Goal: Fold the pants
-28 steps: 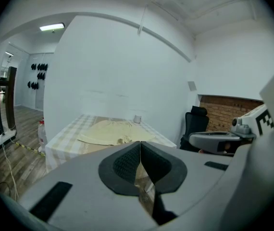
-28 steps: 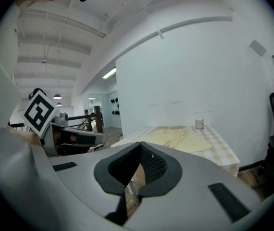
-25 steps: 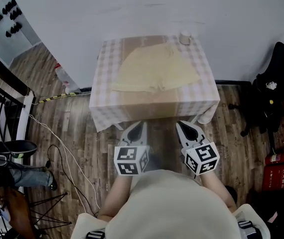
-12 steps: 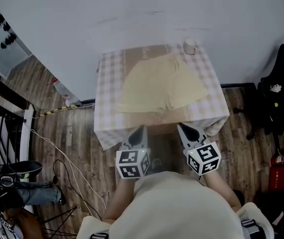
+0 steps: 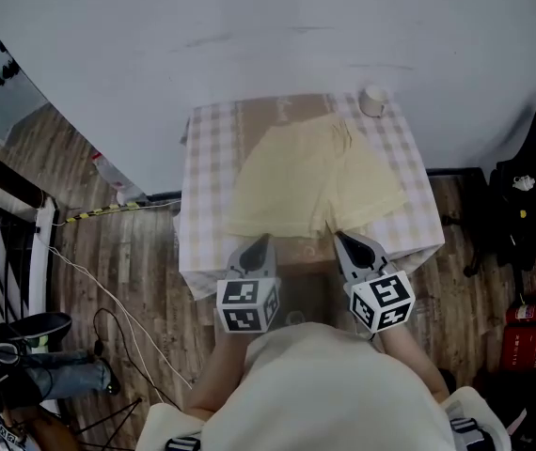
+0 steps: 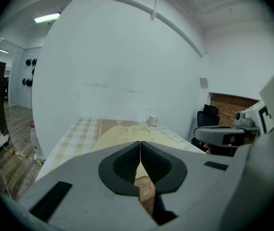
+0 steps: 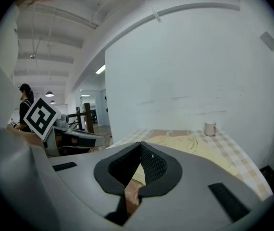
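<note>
Left gripper [image 5: 260, 240], jaws pressed together on nothing, hovers at the near edge of the checked table [image 5: 207, 177]. On the table, pale yellow shorts [image 5: 310, 181] lie flat, unfolded. Right gripper [image 5: 339, 238] likewise closed, empty. Probably the reach-in: next, open both jaws and pinch the near hems.

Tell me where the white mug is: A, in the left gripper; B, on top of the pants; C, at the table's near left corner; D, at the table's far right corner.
D: the white mug stands at the far right corner of the table, apart from the pants.
</note>
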Motion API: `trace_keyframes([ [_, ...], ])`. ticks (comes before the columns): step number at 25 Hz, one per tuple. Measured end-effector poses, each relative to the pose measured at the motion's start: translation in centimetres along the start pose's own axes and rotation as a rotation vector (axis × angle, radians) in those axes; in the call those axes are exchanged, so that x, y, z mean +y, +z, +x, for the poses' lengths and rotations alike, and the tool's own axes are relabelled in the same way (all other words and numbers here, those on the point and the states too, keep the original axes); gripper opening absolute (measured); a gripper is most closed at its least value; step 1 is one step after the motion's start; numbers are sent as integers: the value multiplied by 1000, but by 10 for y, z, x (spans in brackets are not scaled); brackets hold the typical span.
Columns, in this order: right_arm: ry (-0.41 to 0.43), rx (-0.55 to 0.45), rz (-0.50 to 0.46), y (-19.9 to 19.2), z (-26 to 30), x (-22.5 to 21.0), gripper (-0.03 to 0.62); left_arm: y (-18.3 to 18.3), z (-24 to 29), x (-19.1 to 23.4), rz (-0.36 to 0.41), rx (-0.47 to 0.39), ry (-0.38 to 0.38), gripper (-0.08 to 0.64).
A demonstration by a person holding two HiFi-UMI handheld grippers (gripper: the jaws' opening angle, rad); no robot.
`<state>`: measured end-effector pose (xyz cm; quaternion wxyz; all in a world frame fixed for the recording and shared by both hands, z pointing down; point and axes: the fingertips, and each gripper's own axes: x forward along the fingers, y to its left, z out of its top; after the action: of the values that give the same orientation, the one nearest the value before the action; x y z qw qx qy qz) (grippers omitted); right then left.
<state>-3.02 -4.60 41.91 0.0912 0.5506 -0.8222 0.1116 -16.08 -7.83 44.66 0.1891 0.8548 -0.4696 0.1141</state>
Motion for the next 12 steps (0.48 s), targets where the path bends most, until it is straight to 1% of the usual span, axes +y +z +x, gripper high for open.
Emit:
trace_keyframes([
  [7,0,25,3,-2,32,-2,0,2,20,32,-6,20,23,5],
  [12,12,29,-24,1,48,-1,0,-5,28,54,-40,33,57,5],
])
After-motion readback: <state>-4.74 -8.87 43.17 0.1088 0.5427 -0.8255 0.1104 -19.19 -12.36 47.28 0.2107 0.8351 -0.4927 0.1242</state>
